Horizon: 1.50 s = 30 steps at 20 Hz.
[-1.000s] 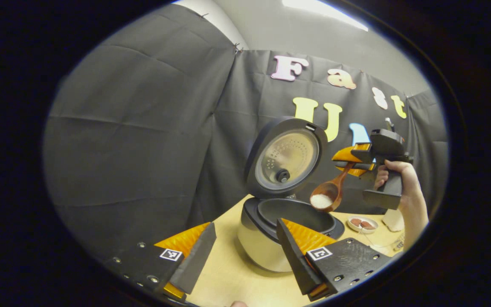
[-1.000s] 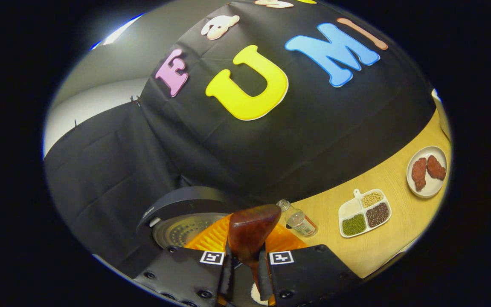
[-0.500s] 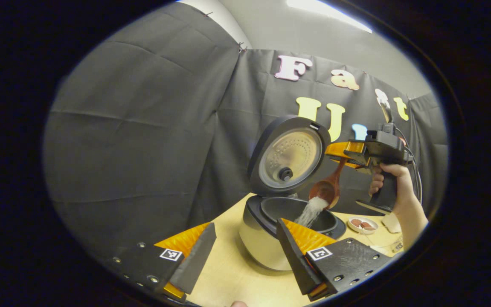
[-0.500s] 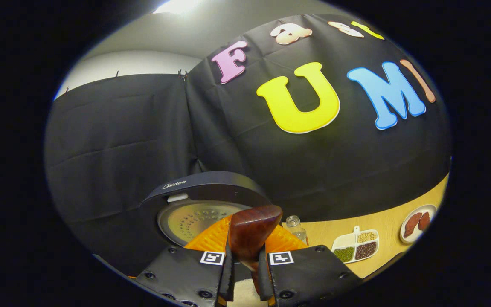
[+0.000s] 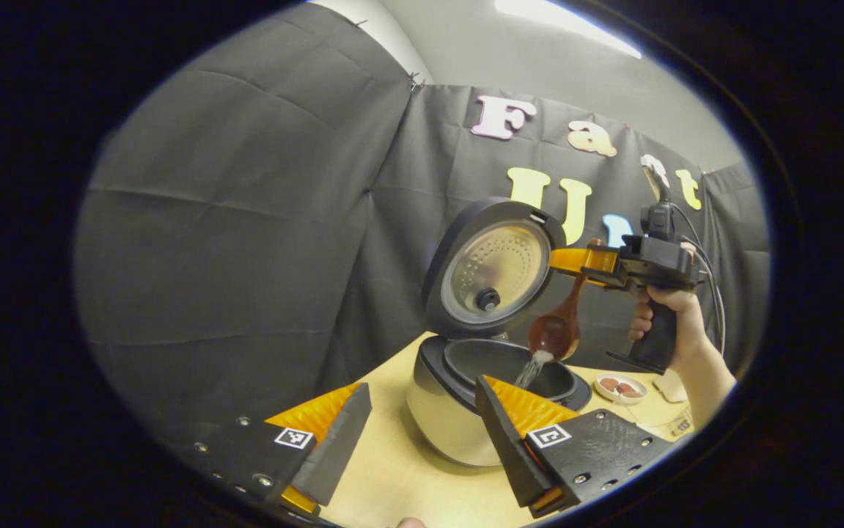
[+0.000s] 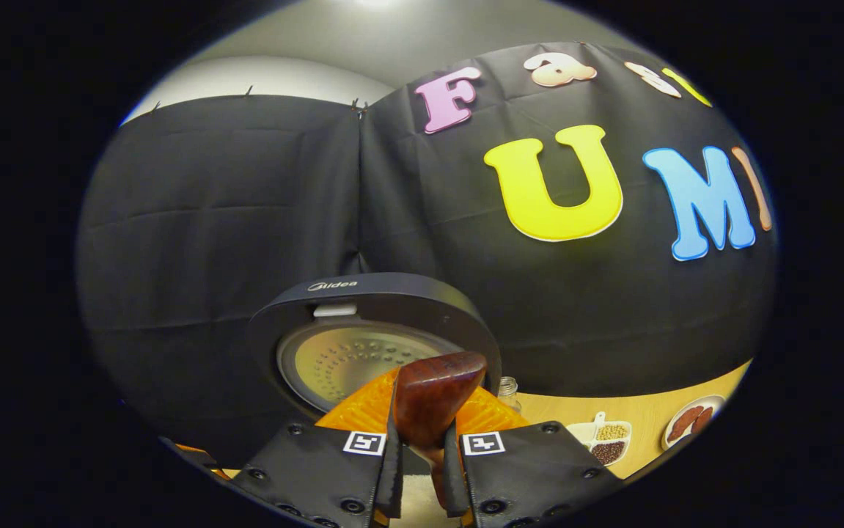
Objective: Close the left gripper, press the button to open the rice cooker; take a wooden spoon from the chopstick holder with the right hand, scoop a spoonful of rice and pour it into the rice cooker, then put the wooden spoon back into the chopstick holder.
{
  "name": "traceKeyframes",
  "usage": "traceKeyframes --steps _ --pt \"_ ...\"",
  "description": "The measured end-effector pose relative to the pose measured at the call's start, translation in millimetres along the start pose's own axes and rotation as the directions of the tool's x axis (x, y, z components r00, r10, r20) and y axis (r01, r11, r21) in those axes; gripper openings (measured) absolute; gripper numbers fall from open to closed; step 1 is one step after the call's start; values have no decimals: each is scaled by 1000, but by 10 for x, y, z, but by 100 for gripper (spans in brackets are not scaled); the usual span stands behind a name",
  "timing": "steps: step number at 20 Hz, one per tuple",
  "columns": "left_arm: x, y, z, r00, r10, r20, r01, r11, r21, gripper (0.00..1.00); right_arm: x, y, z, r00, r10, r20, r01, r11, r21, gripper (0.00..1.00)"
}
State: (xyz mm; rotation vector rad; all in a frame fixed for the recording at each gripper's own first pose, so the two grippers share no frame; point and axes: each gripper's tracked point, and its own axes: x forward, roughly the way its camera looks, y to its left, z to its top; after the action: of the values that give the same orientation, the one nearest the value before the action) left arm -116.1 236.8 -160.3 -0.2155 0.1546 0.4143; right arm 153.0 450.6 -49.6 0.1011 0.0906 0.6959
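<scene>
On my light wooden table point(image 6: 575, 407) I log a small glass jar point(image 6: 508, 389), a divided dish of beans point(image 6: 601, 442) beside it, and a plate of reddish-brown pieces point(image 6: 689, 421) further right.

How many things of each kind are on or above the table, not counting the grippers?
Rice cooker: 1
Wooden spoon: 1
Glass jar: 1
Divided dish of grains: 1
Plate with two red-brown pieces: 1
Total: 5

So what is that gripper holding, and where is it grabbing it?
The right gripper holds the wooden spoon by its handle end. The left gripper holds nothing.
</scene>
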Motion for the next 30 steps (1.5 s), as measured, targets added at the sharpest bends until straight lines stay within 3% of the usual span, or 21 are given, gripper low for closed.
traceKeyframes --steps 9,12,17,23,30 --pt "-15 -76 25 1000 -14 3 14 1000 3 89 -157 108 61 999 14 37 -6 979 -202 24" --pt "-39 -175 66 999 -31 9 31 999 8 89 -308 93 184 998 29 48 -19 980 -197 24" --pt "-72 -402 132 998 -65 20 64 998 29 89 -764 -115 727 989 9 149 7 994 -108 24" --pt "-139 -894 207 990 -135 39 133 990 38 89 -1481 -640 1144 968 -79 240 94 994 -51 24" --pt "-138 -1652 192 968 -249 34 246 967 73 90 -2302 -1532 1112 942 -249 227 251 968 22 24"
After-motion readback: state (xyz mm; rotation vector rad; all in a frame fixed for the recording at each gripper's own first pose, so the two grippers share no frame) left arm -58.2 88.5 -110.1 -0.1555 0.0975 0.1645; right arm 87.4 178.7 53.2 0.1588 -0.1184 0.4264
